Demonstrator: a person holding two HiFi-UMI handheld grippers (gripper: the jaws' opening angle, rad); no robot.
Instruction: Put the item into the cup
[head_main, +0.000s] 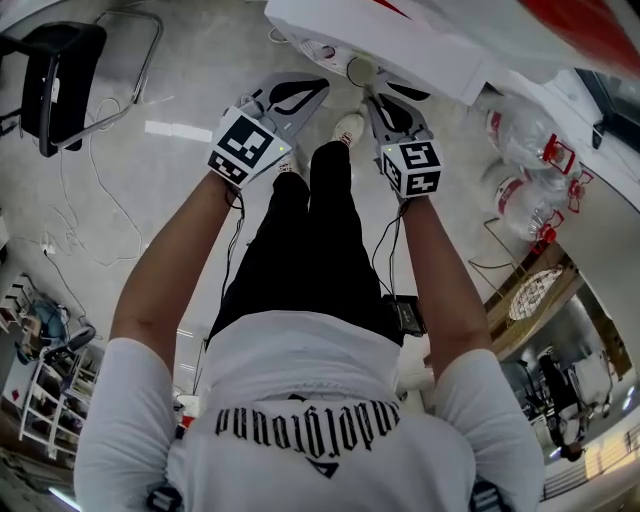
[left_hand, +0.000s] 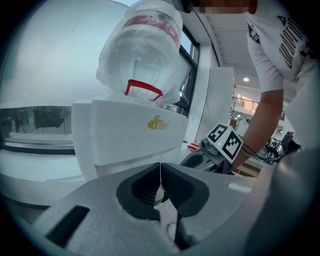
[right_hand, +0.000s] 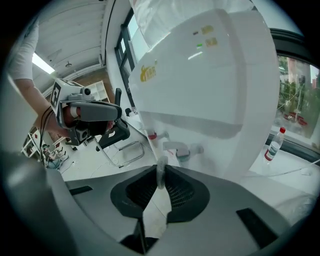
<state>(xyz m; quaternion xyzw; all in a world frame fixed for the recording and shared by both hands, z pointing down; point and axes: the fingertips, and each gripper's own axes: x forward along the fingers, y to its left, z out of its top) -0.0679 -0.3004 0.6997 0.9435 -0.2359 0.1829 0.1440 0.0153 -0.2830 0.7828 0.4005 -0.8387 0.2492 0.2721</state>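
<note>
Pinching the cup (head_main: 360, 70) by its wall, the right gripper (right_hand: 161, 172) has its jaws clamped on a thin pale edge that stands up between them. The head view shows the cup as a small round mouth just past the right tips, so it seems to stand upright, mouth up. It sits close under the front of the white dispenser (left_hand: 130, 130), near the red tap (right_hand: 152, 135).

The item itself I cannot pick out. The left gripper (left_hand: 160, 185) has its jaws pressed together. Only a hairline pale seam and a small glint show where they meet, too slight to name, so it may carry something very thin or nothing at all.

The two grippers are held out side by side in front of the person, the left one a little to the left of the cup and about level with it. Its tips are near the cup but not over it. If the item is in the left jaws, the coming move is a short one to the right, bringing the tips above the open mouth before letting go. The right gripper would only need to keep the cup steady and upright.

A bagged bottle (left_hand: 142, 50) sits on top of the dispenser. A black chair (head_main: 60, 80) stands well off to the left, on the floor.
</note>
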